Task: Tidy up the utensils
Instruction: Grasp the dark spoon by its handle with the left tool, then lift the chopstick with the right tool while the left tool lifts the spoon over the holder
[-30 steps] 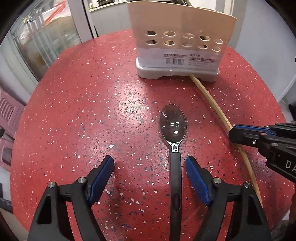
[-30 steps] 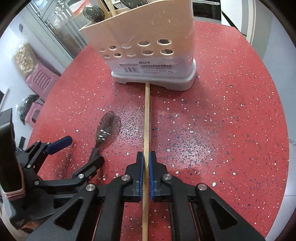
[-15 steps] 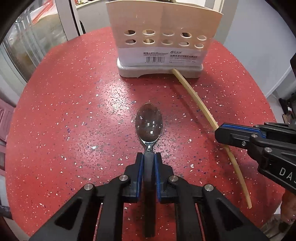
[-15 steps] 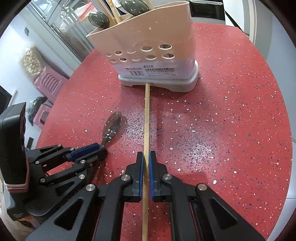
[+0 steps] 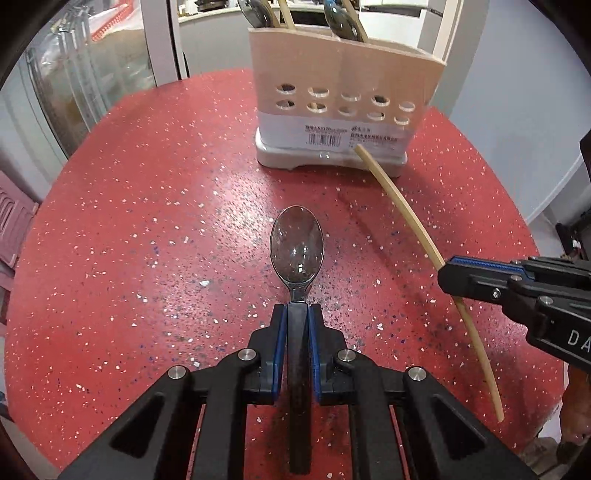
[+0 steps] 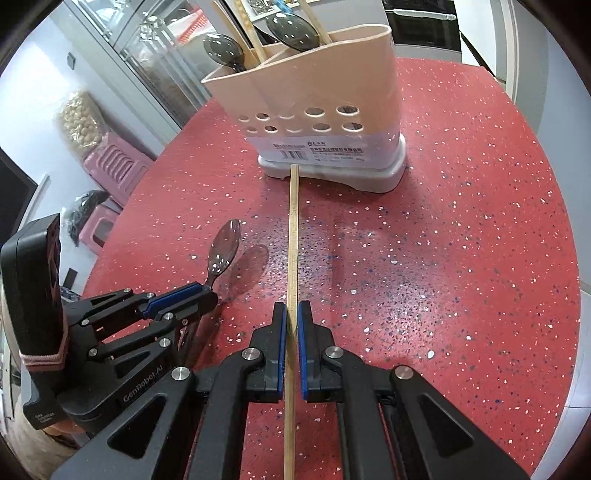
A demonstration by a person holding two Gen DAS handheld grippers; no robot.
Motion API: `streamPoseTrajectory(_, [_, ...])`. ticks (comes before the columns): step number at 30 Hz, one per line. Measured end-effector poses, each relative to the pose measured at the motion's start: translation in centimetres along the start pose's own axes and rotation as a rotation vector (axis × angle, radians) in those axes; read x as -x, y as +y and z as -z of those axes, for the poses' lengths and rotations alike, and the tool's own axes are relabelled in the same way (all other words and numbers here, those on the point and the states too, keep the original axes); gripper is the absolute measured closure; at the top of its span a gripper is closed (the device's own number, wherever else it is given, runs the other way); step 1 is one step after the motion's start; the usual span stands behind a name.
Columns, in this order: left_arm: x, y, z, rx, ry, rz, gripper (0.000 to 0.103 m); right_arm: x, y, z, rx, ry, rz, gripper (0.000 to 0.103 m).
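Observation:
My left gripper (image 5: 296, 312) is shut on the black handle of a dark translucent spoon (image 5: 296, 245), held above the red table; it also shows in the right wrist view (image 6: 207, 295) with the spoon (image 6: 223, 253). My right gripper (image 6: 291, 310) is shut on a wooden chopstick (image 6: 293, 229), whose far tip is near the base of the beige utensil holder (image 6: 317, 110). In the left wrist view the chopstick (image 5: 399, 210) runs from the holder (image 5: 343, 96) to the right gripper (image 5: 448, 275).
The holder holds spoons (image 6: 291, 26) and chopsticks (image 6: 253, 33) standing upright. The round red speckled table (image 6: 461, 240) drops off at its edges. A pink stool (image 6: 114, 166) and a glass cabinet (image 6: 155, 55) stand beyond the left edge.
My left gripper closed on the spoon handle and lifted it off the table. My right gripper raised the chopstick slightly; the holder now looks farther and lower in both views.

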State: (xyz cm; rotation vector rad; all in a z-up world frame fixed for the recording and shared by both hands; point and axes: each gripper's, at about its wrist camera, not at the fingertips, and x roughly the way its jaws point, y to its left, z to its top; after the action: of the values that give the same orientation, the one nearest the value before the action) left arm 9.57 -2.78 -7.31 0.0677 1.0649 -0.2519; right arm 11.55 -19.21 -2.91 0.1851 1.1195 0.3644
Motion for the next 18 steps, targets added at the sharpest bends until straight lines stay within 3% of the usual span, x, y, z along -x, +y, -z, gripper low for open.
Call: streamPoseTrajectory(18, [5.2,1.2,-1.4,0.062,-0.196,-0.018,0.066,5.8,2.1,-1.2,0.077,-0.121,-0.044,0.097])
